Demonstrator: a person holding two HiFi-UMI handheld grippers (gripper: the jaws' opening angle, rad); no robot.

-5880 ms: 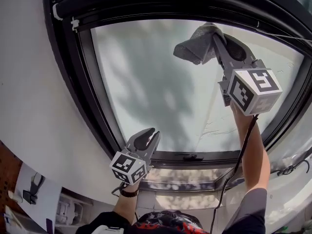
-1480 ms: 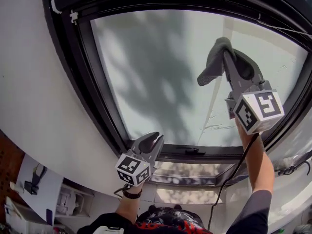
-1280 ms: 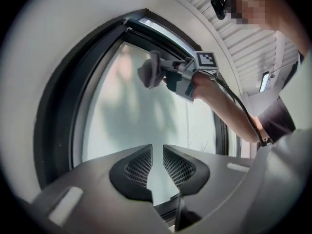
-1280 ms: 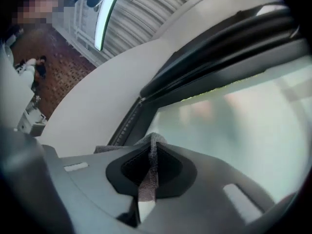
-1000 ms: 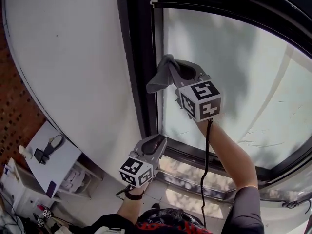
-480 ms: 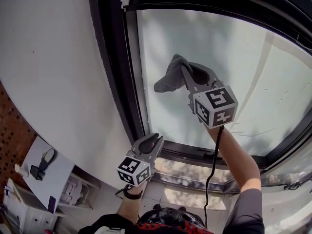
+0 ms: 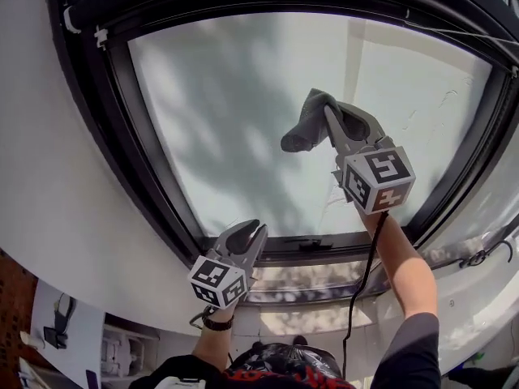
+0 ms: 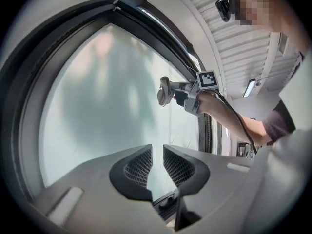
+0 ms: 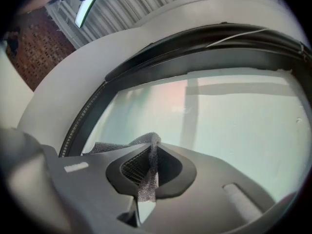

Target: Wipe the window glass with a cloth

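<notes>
Right gripper (image 7: pixel 326 110) clamping grey cloth (image 7: pixel 304 128), fold hanging through jaws. Cloth sitting against window glass (image 7: pixel 219 112), right of pane centre, nearer right frame edge. Cloth bunch lying left of jaws. Left gripper (image 7: pixel 253 232) hovering by bottom frame (image 7: pixel 312 244), jaws narrowly apart, gripping nothing. Right arm nearer; next stroke probably heading leftward. No containers showing.
</notes>
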